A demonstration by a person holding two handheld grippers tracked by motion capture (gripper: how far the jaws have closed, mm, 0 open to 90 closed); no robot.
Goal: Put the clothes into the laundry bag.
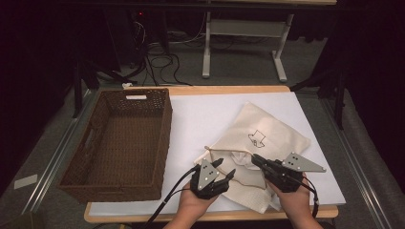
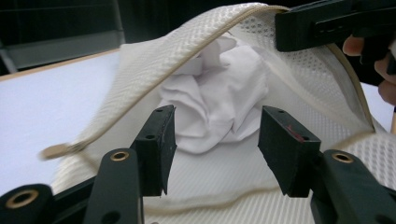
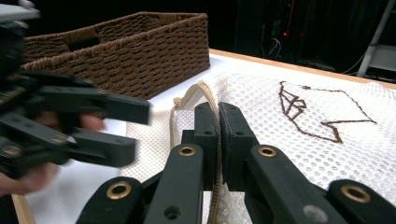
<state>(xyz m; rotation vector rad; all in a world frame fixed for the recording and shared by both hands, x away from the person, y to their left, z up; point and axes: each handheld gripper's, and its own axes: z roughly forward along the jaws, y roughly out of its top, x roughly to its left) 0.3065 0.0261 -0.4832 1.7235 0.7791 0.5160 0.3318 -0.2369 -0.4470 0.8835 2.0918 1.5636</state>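
On the table point(image 1: 200, 112), beside the wicker basket point(image 1: 119, 143), my mesh bag point(image 1: 267, 138) lies near the front edge; my right gripper point(image 3: 218, 116) is clamped on its zipper rim, lifting the mouth. My left gripper point(image 2: 215, 140), jaws spread and empty, faces the white cloth point(image 2: 219, 102) straight ahead inside

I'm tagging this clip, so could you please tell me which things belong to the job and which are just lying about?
In use: mesh bag, white cloth inside it, left tongs, right tongs, probably the wicker basket.

Lying about: cables on the floor, white table frame.
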